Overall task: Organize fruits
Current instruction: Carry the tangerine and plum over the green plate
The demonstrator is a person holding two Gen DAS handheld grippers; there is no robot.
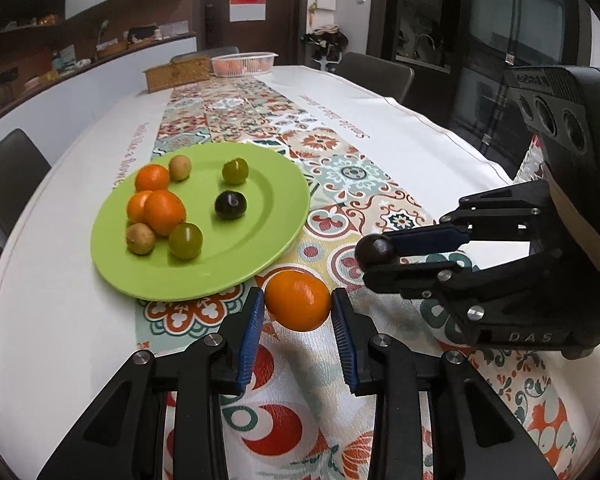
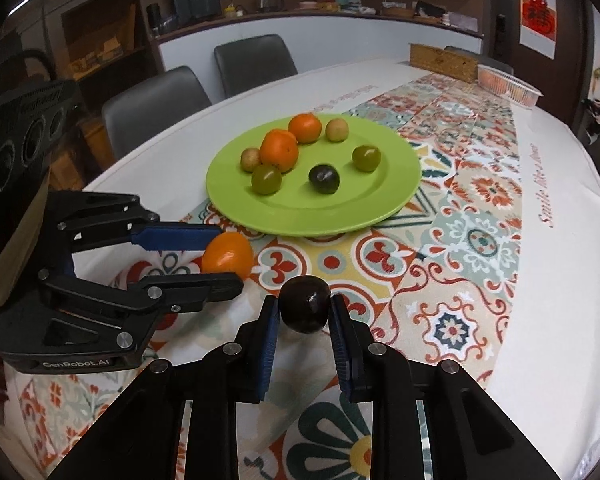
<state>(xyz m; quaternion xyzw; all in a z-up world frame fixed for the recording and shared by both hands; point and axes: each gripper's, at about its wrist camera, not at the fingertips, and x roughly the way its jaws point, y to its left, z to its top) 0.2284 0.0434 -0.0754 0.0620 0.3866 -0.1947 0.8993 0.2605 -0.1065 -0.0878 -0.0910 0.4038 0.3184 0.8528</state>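
— Where is the orange (image 1: 298, 301) right now?

— Clamped between the two blue pads (image 1: 250, 334) of the left gripper (image 1: 298, 308), right at their tips. One pad presses each side of it, and it sits just off the near edge of the green plate (image 1: 260, 236), above the patterned cloth (image 1: 364, 184).

— And the other hand?

— The right gripper (image 2: 304, 312) is closed on a dark plum (image 2: 305, 304), again out at the tips, one pad on either side. From the left camera you see that plum (image 1: 374, 251) poking out beyond the end of the fingers, to the right of the orange.

— How do the two grippers stand to each other?

— Side by side and near, both aimed down toward the plate. From the right camera the orange (image 2: 228, 257) shows at the left, pinched between the left gripper's upper blue pad and its lower black finger.

— What lies on the plate?

— Three oranges (image 1: 164, 212) bunched on its left part, two small tan fruits (image 1: 140, 239) beside them, two green plums (image 1: 185, 241) and one dark plum (image 1: 230, 205) nearer the middle.

— Further out?

— At the far end of the table (image 1: 80, 320), a woven box (image 1: 178, 74) and a clear tub (image 1: 244, 63) with something orange inside. Grey chairs (image 2: 152, 108) stand around the table.
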